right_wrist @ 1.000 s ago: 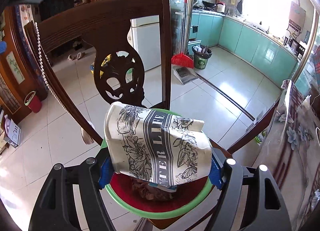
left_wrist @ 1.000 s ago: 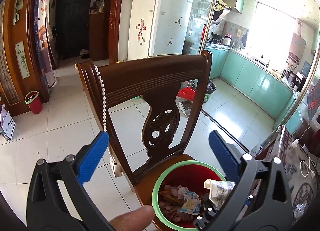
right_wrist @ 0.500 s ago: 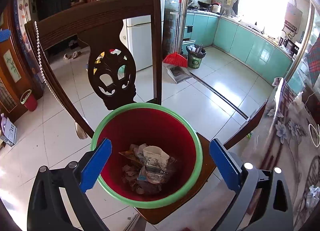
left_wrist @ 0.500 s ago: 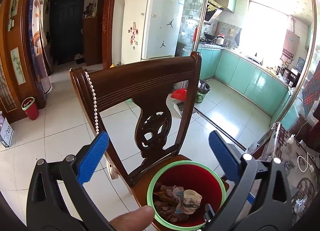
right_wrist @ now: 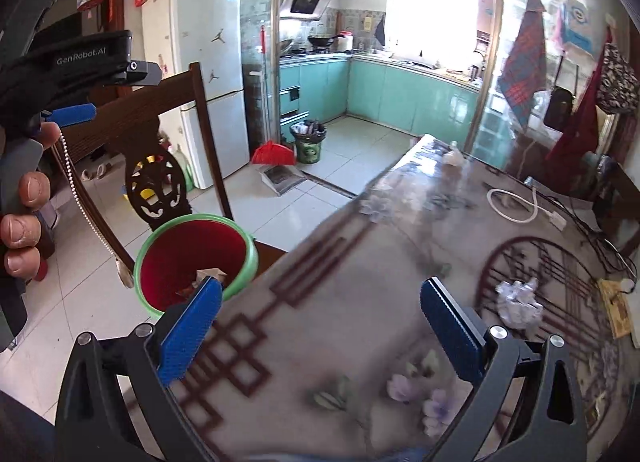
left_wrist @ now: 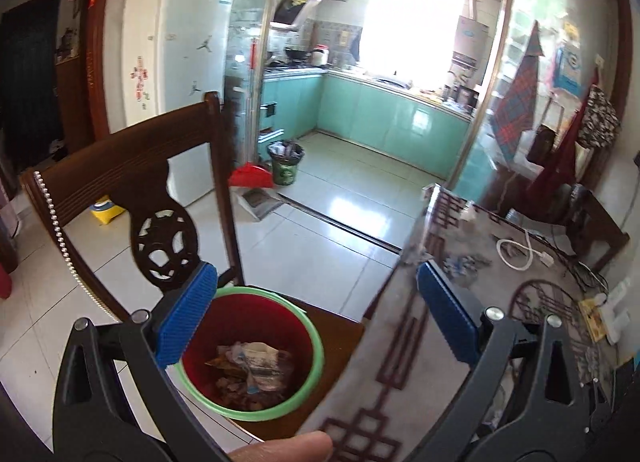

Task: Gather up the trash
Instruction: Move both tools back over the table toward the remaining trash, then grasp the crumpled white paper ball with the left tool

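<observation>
The patterned tabletop fills the room toward four o'clock. At its nine o'clock edge a carved wooden chair carries a red bin with a green rim, with paper and wrapper trash lying in its bottom. Both tongs hang spread wide with nothing between their blue pads: the left tongs above the bin, the right tongs over the tabletop. A crumpled paper wad sits on the tabletop at two o'clock from the right tongs.
</observation>
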